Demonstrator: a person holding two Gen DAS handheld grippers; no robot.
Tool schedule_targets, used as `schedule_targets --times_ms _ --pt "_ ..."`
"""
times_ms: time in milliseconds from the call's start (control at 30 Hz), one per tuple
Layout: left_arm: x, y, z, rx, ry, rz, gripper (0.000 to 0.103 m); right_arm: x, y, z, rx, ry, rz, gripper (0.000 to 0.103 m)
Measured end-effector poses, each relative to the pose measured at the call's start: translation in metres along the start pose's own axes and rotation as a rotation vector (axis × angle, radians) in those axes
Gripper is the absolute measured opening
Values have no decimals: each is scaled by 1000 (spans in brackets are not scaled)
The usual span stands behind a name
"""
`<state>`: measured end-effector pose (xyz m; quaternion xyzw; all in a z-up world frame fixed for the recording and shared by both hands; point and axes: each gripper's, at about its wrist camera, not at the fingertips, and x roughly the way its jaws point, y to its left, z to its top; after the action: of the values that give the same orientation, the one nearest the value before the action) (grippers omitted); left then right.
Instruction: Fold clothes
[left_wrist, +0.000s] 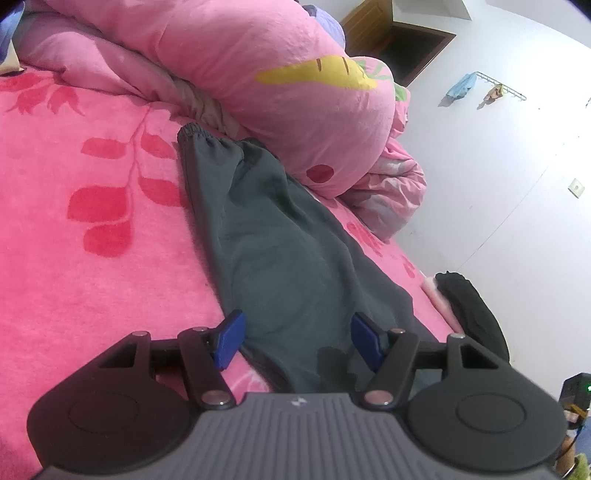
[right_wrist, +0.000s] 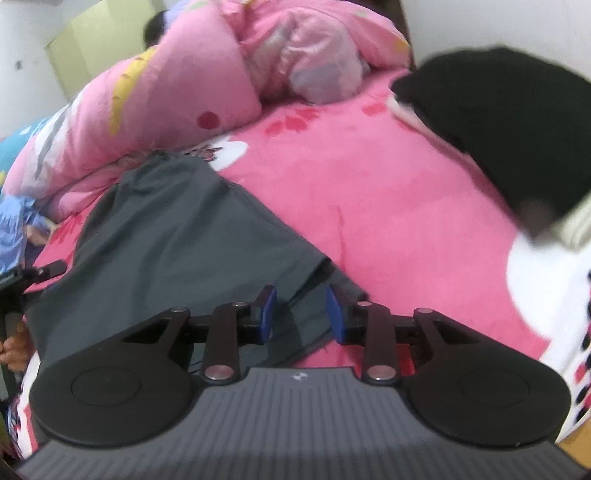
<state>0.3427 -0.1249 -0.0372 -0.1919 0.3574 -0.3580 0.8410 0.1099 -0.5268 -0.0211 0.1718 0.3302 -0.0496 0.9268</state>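
On the pink floral blanket (left_wrist: 92, 258), your left gripper (left_wrist: 297, 341) and right gripper (right_wrist: 300, 314) hang spread and empty over limp grey trousers (left_wrist: 280, 258); pinch the hems just ahead.

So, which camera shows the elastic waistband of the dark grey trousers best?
The left wrist view: the gathered elastic waistband of the dark grey trousers lies in plain sight there. The right wrist view shows only the blurred trouser cloth; that end disappears beside the pink quilt.

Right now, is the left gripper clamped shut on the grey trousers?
No, the left gripper is open, its blue fingertips spread wide apart over the grey trousers lying flat on the pink blanket.
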Motion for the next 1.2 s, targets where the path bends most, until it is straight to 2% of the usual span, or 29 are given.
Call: schedule_targets --times_ms 100,200,267,333,400,533,567,633,700,800,933,1200 --pt "-16 -16 2 38 -38 65 65 2 -8 7 85 -6 30 28" --pt "-46 -47 -1 109 -99 34 67 10 -19 15 191 13 71 29" --pt "-58 -81 -11 205 -83 4 69 15 -24 18 241 23 95 26" --pt "-61 -115 -28 313 -33 -34 69 17 -26 18 264 24 95 11" --pt "-56 -149 -50 429 46 -77 69 18 -27 16 282 19 102 4" --pt "-34 -198 -102 654 164 -107 68 13 -28 11 307 -11 103 2" --pt "-31 -207 -113 709 183 -94 63 10 -27 10 309 -20 101 2" --pt "-23 -214 -124 743 209 -76 54 3 -26 7 311 -38 95 1" --pt "-17 -217 -129 730 234 -71 44 -4 -25 4 311 -56 89 1" --pt "-14 -213 -125 661 267 -84 39 -13 -26 1 316 -79 84 1" --pt "-16 -199 -112 596 290 -101 38 -18 -30 -4 339 -93 83 1" --pt "-19 -186 -102 542 324 -138 36 -24 -37 -12 371 -100 77 1"
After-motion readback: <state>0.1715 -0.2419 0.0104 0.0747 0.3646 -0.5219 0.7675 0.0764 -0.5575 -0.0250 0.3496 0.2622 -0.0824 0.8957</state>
